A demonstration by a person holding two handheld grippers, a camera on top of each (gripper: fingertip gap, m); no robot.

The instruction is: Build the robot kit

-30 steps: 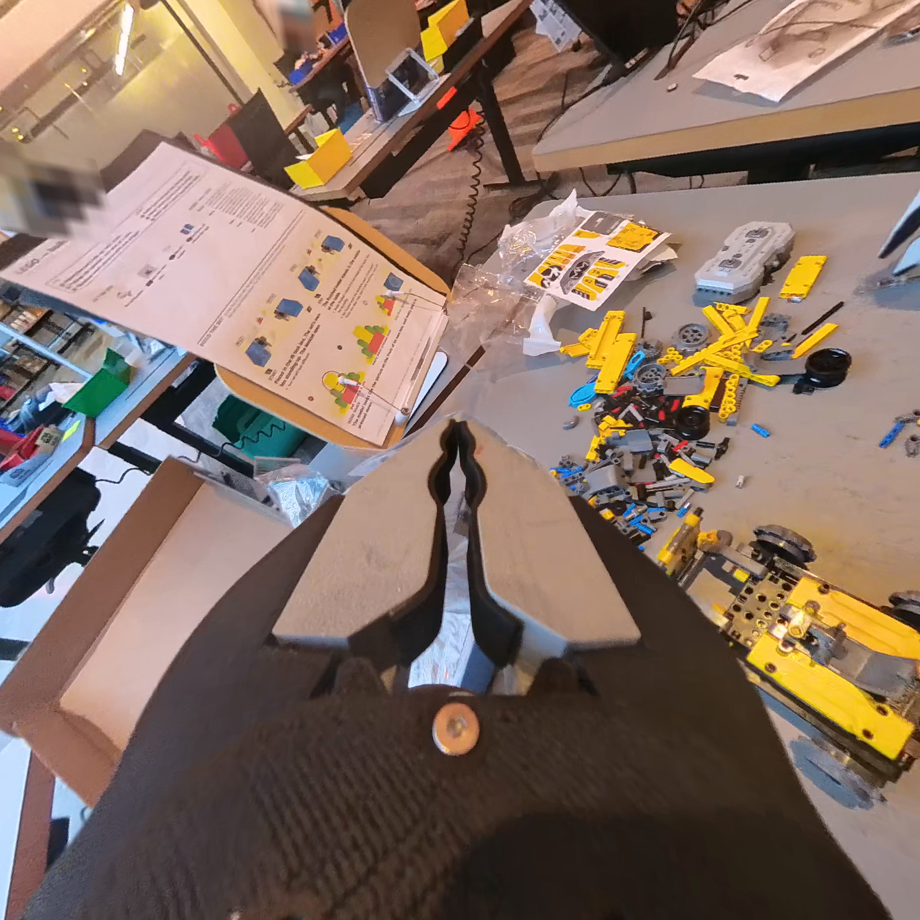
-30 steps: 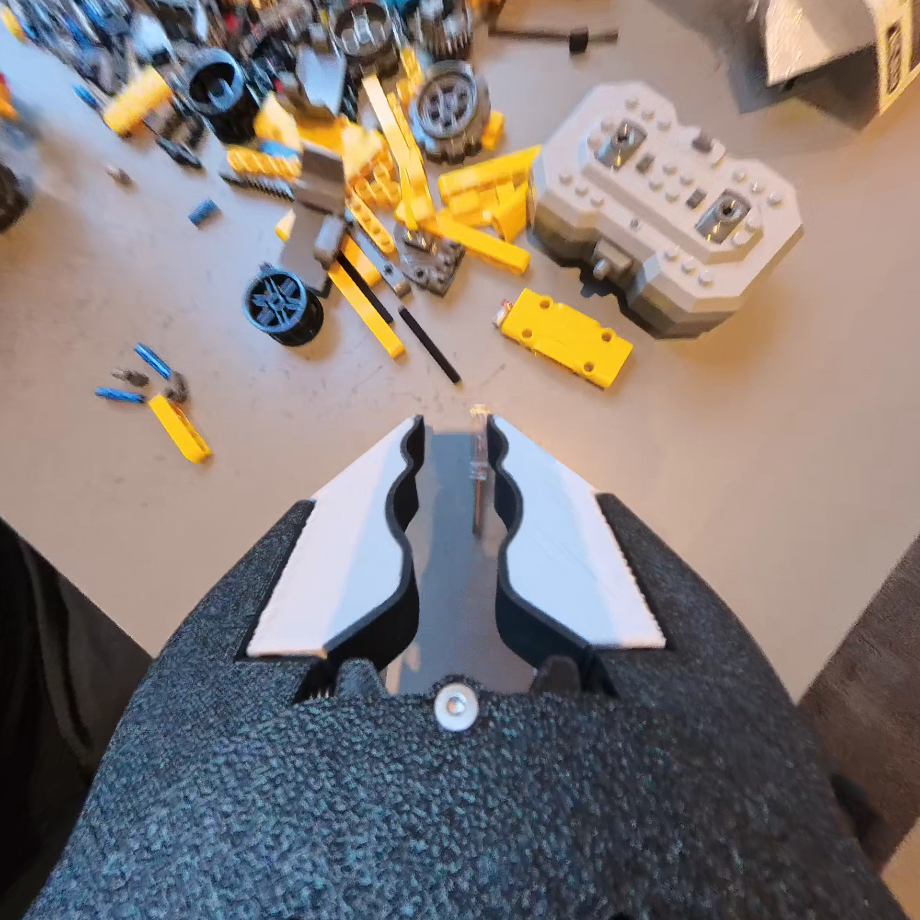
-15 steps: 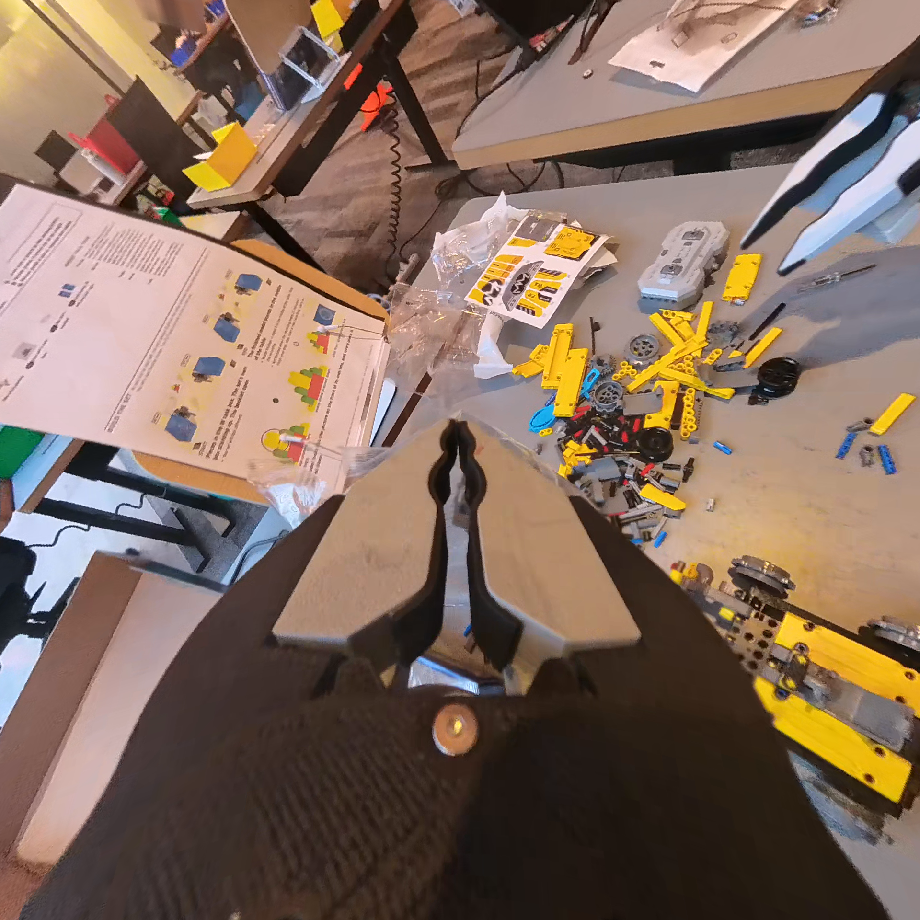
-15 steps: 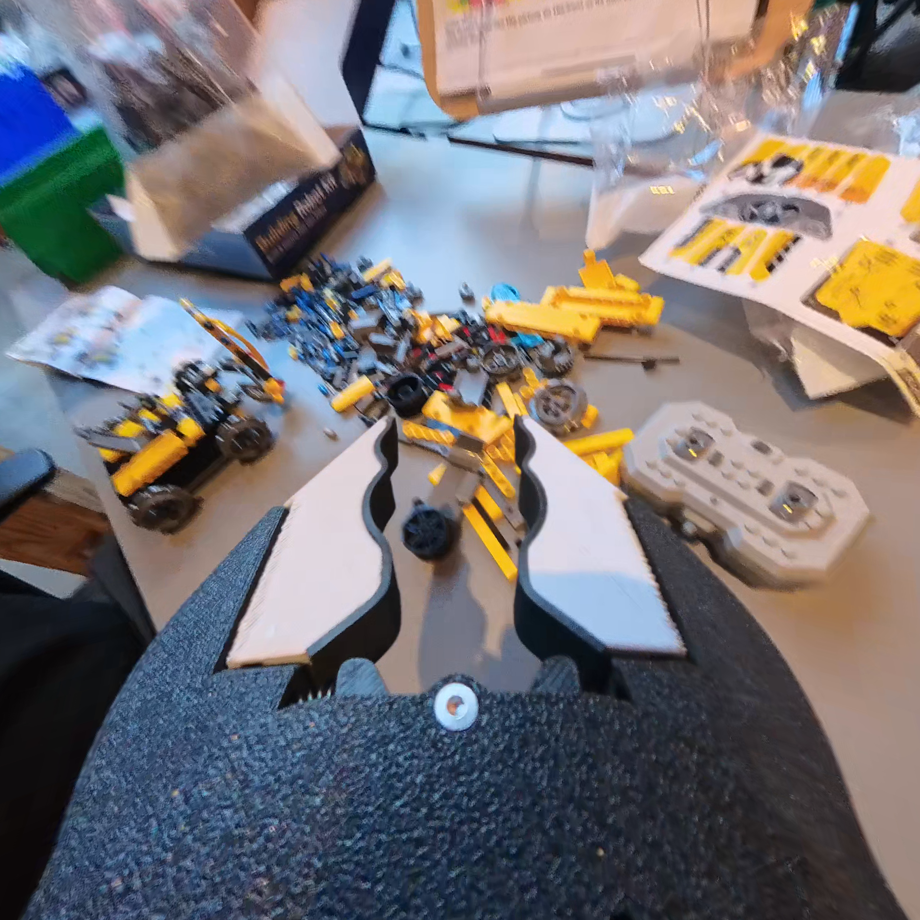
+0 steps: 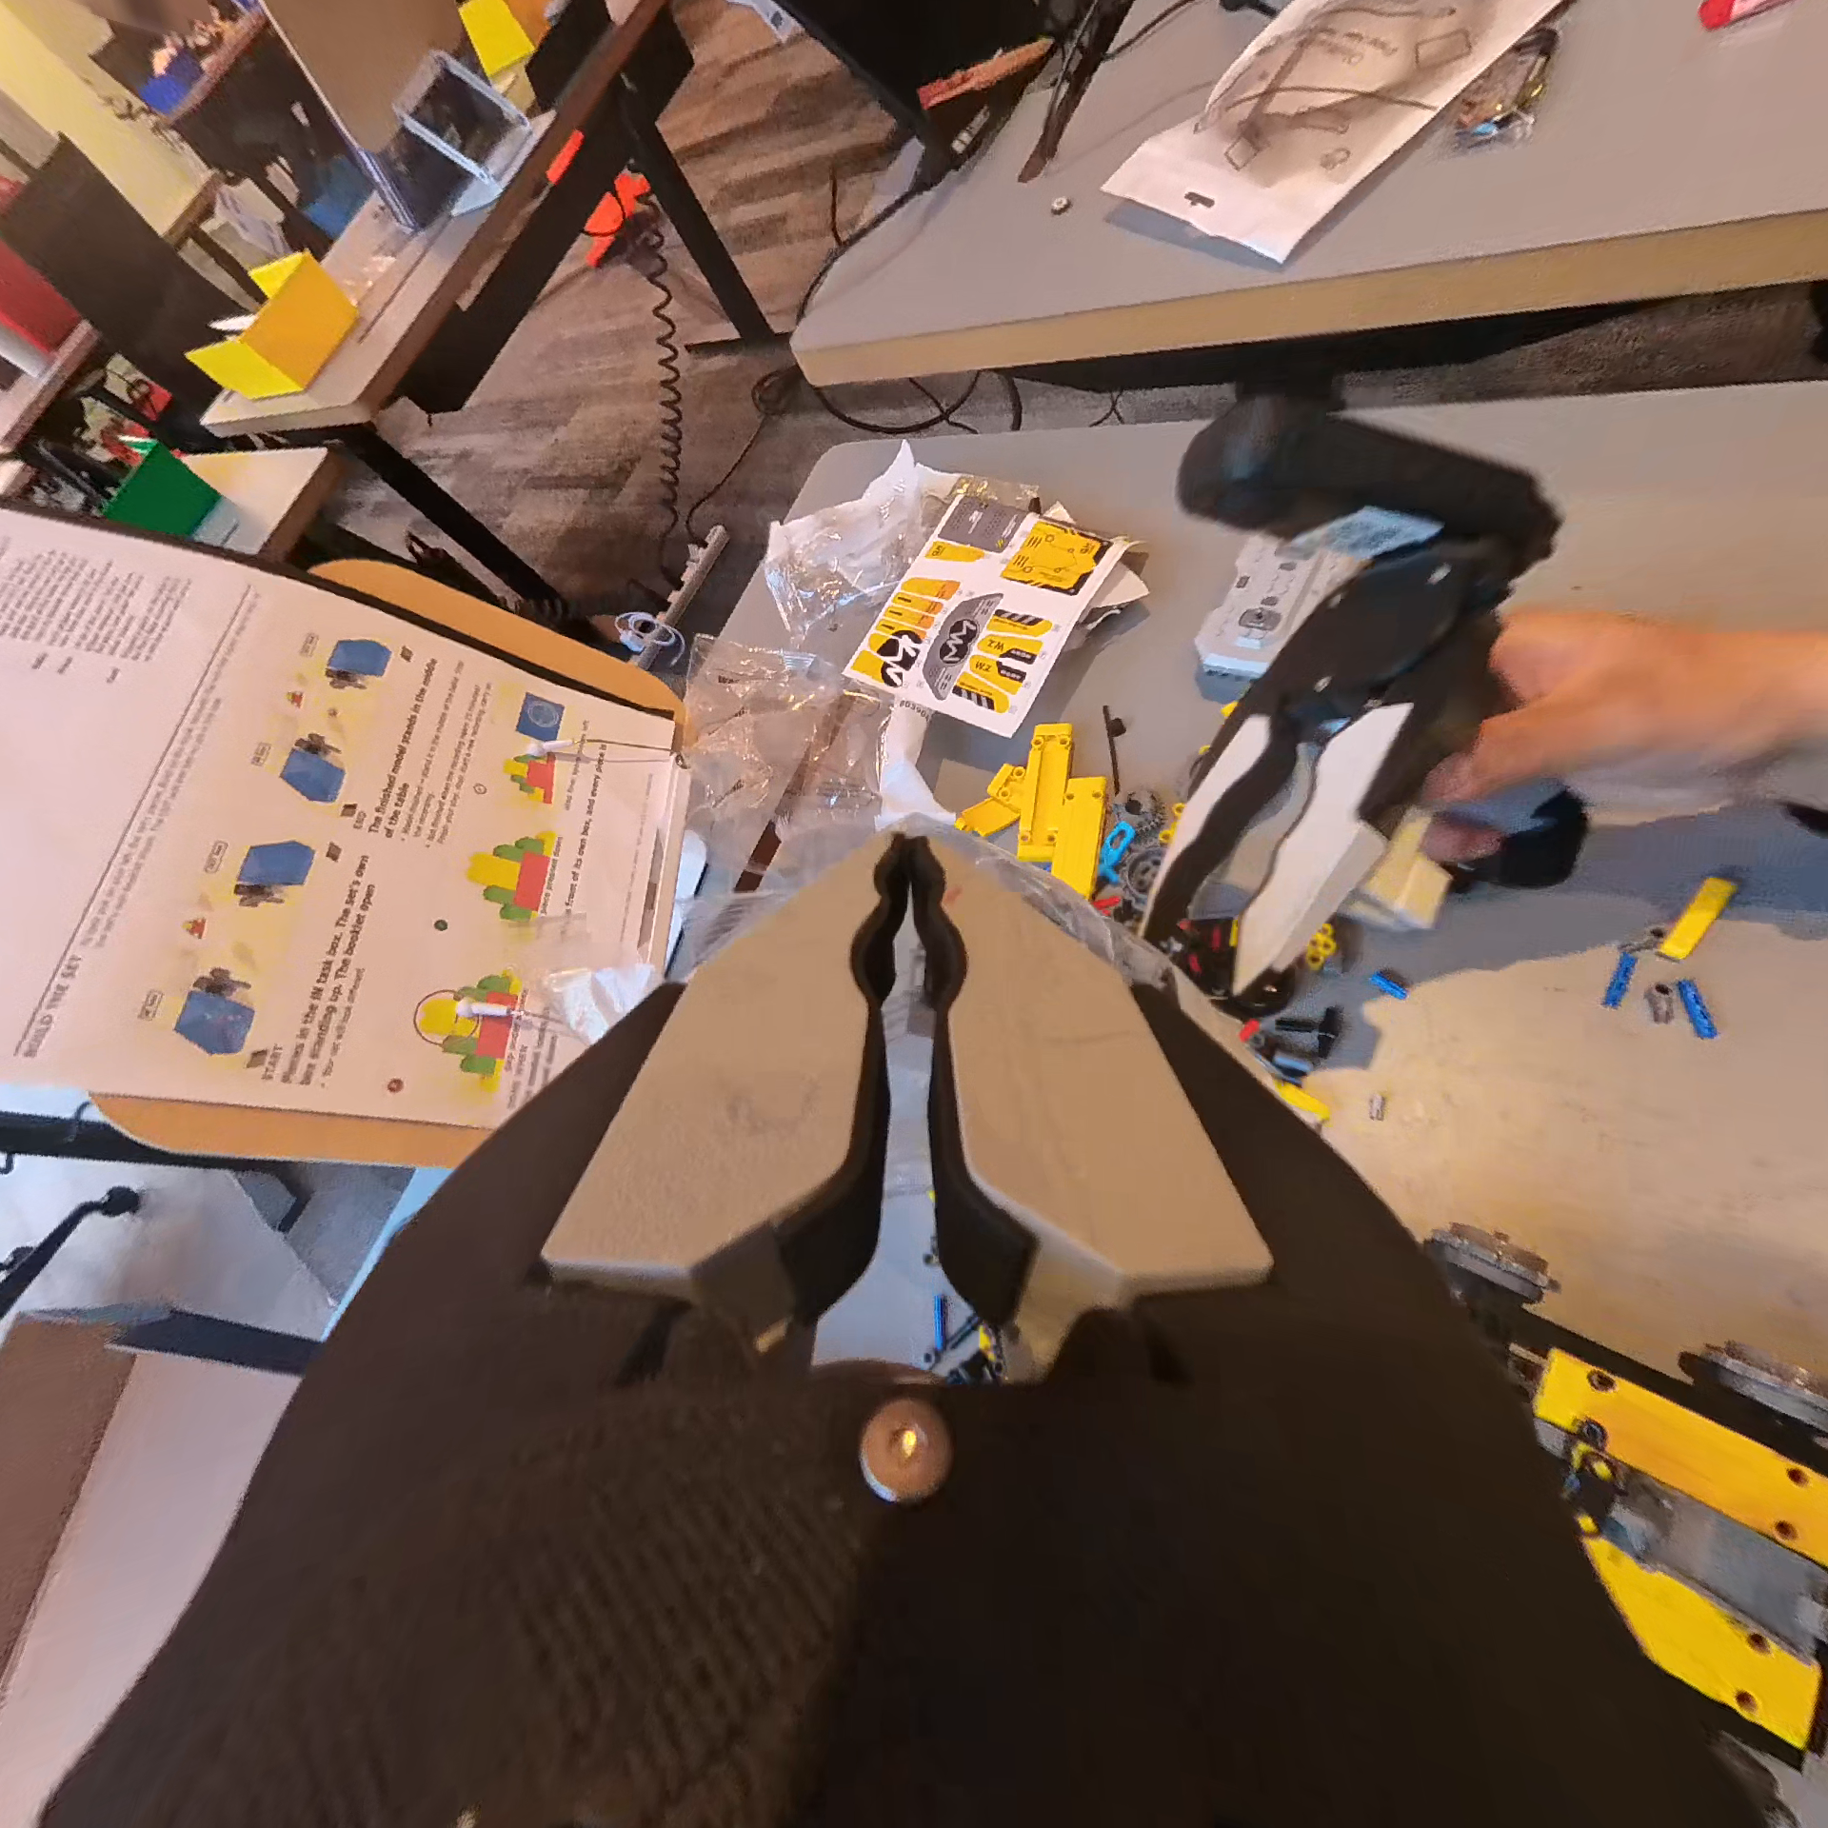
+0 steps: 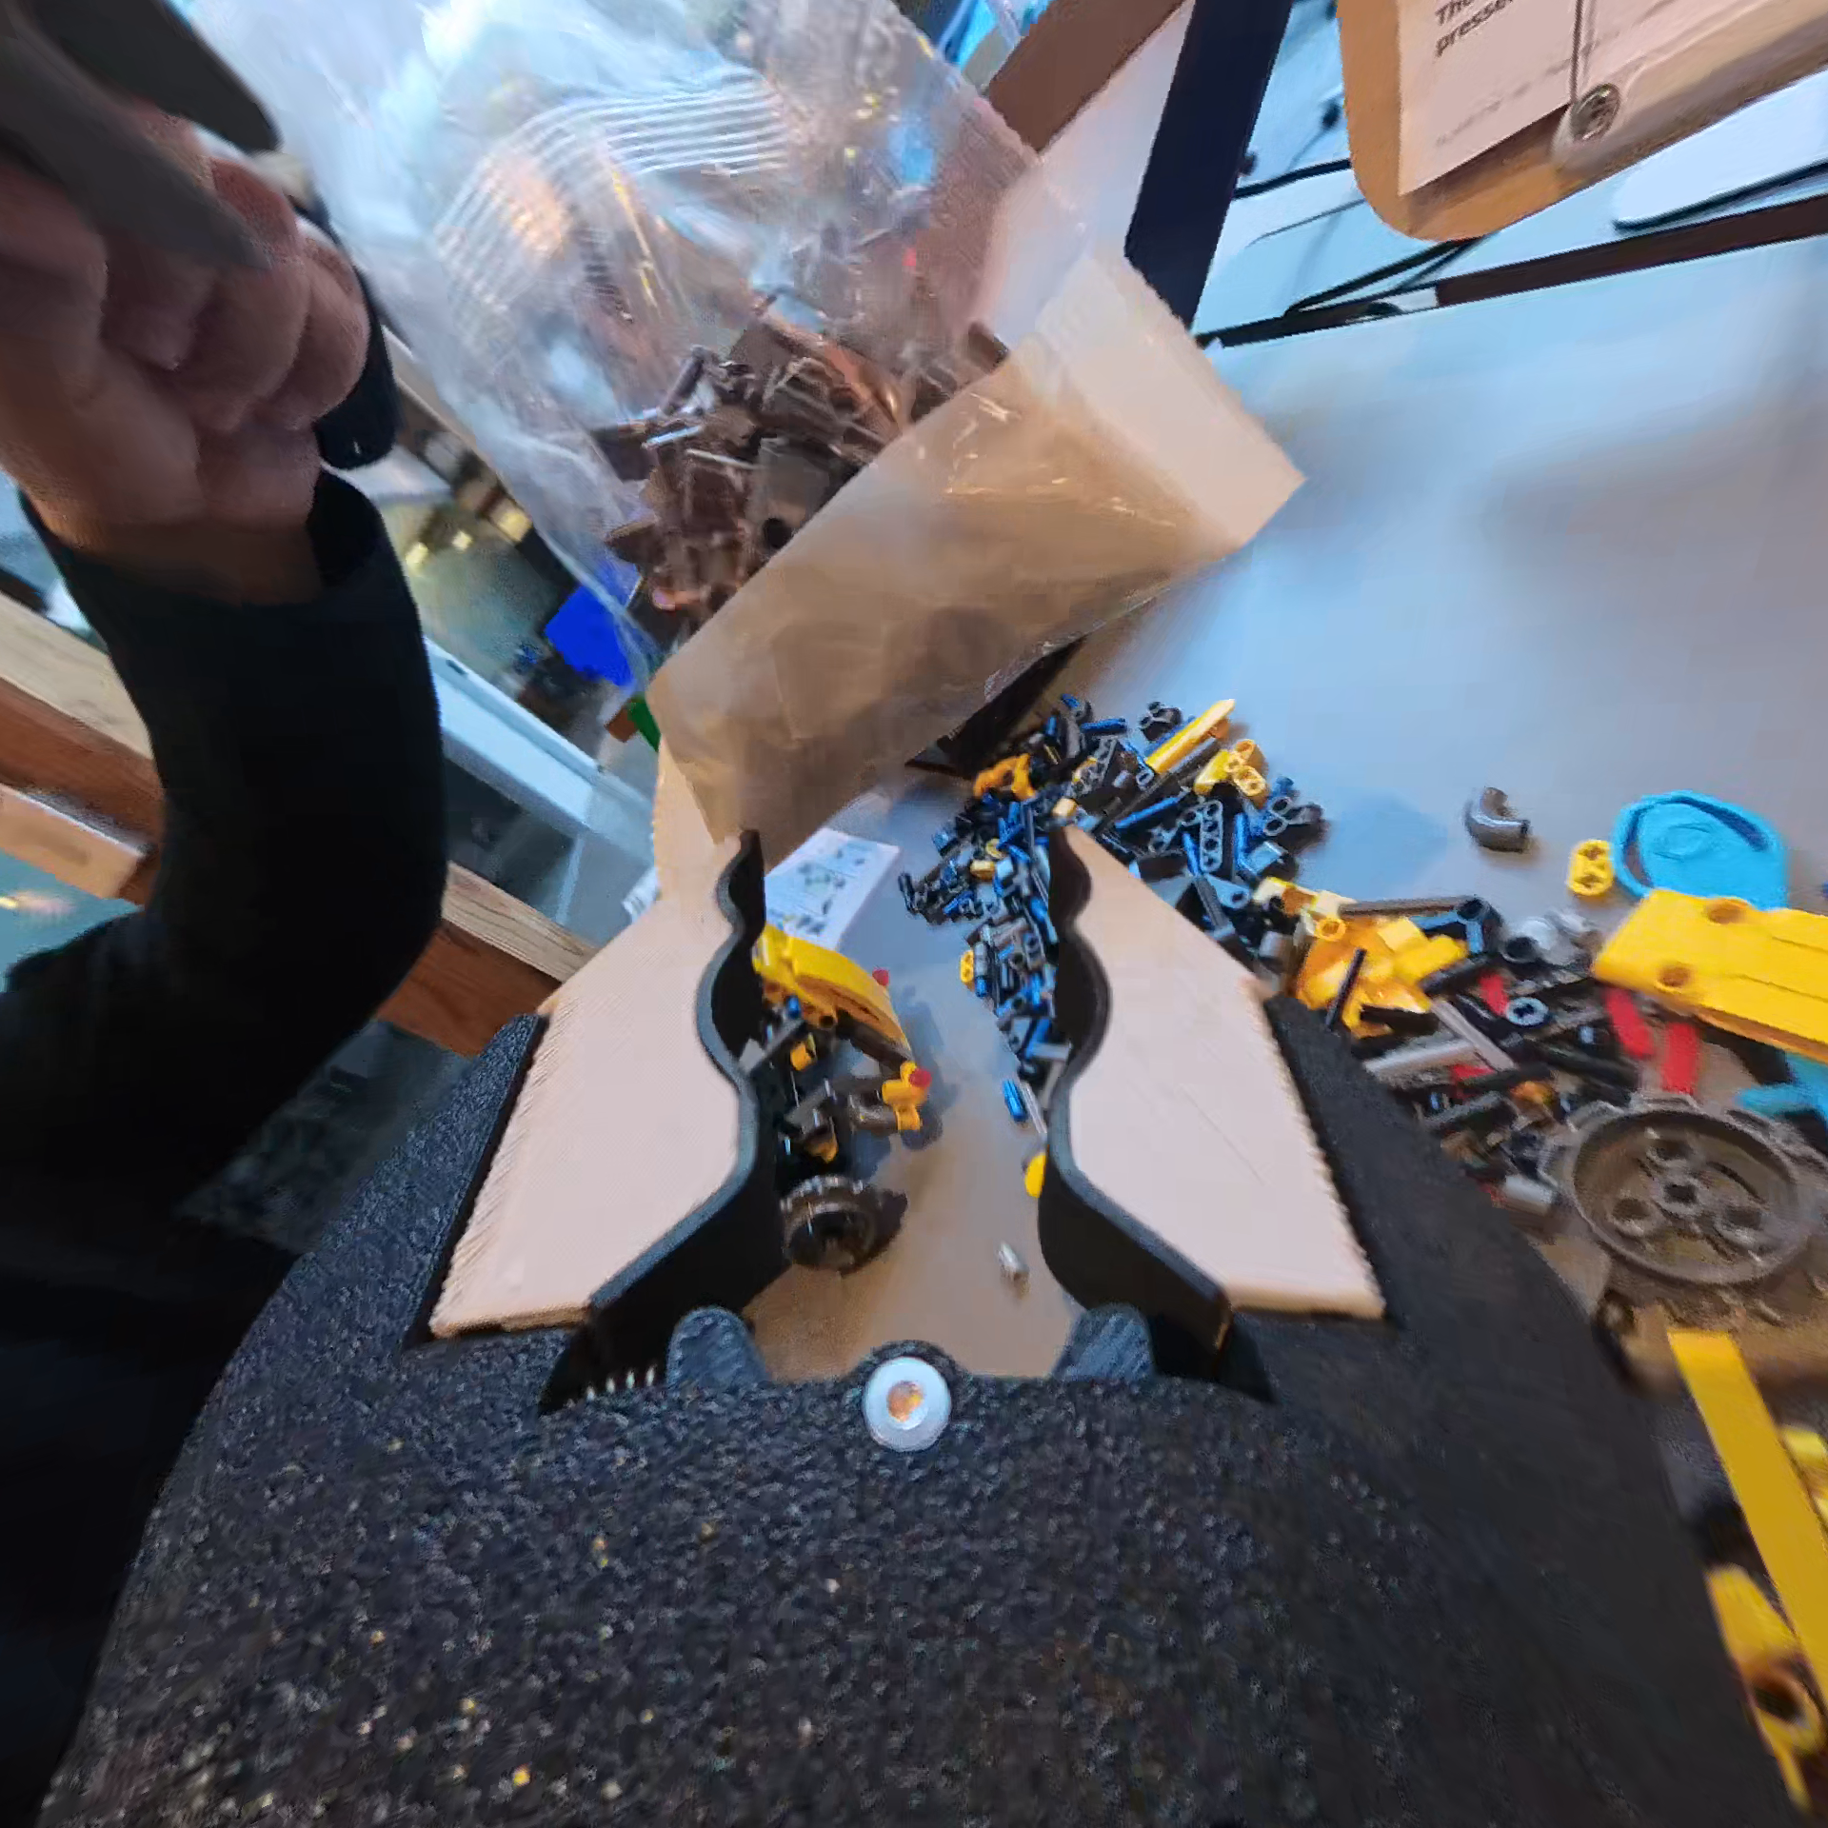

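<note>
My left gripper (image 5: 905, 853) is shut on a clear plastic bag (image 5: 999, 875) and holds it up over the table's left edge. In the right wrist view the bag (image 6: 692, 297) hangs high, with dark small parts in its bottom, and a hand (image 6: 168, 346) grips the left tool. My right gripper (image 6: 905, 841) is open and empty. It hovers above the pile of black, blue and yellow pieces (image 6: 1138, 821), pointing toward the bag. It also shows in the left wrist view (image 5: 1207, 950), just right of my left fingers. A part-built yellow vehicle (image 6: 841, 999) stands beneath it.
A clipboard with a printed sheet (image 5: 326, 841) juts in at the left. A sticker sheet (image 5: 979, 613), empty bags (image 5: 781, 712) and a grey control unit (image 5: 1256, 613) lie at the back. The yellow vehicle (image 5: 1682, 1484) is at the near right. A grey gear wheel (image 6: 1682, 1197) lies at the right. Some 15 centimeters of space lies between my two pairs of fingers. Between my right fingertips and the grey gear wheel (image 6: 1682, 1197) there is roughly 12 centimeters.
My right gripper let go of a thin rod, opened, and swung from the grey control unit across the pile toward the bag. My left gripper stayed shut on the bag.
</note>
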